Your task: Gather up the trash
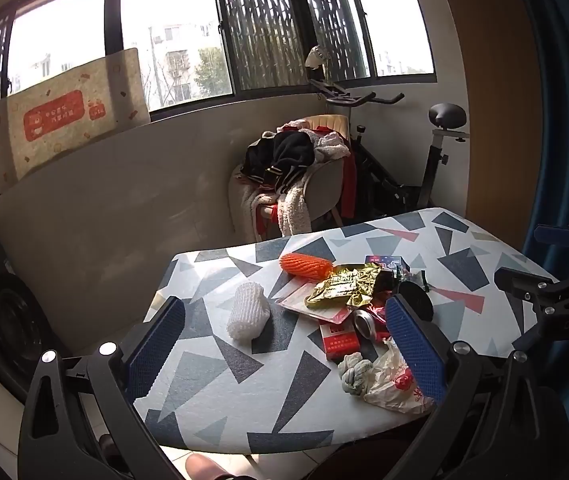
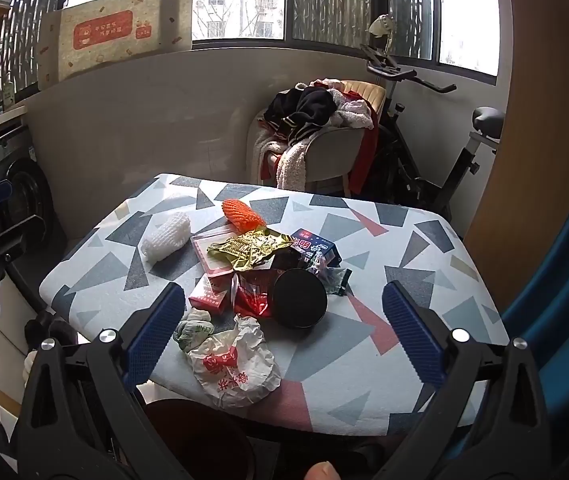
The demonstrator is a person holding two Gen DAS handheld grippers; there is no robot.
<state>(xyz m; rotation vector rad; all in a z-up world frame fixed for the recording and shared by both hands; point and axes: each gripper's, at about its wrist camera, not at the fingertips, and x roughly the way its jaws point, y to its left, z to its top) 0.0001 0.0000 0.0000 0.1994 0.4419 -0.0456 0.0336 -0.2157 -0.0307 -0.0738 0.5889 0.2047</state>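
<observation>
On the desk (image 2: 384,344) lie two foam nets, one white (image 2: 166,236) and one orange (image 2: 243,213), and one black lid (image 2: 299,298). The left gripper (image 1: 284,344) and right gripper (image 2: 284,332) both stand wide and hold nothing.

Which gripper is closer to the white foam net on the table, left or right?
Left, probably. The white foam net lies just ahead, between the left gripper fingers. From the right gripper, it sits further off, left of the trash pile.

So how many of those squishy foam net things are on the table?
2. The white foam net lies left of the trash pile; the orange foam net lies at the pile's far edge. Another could be hidden under the wrappers.
</observation>
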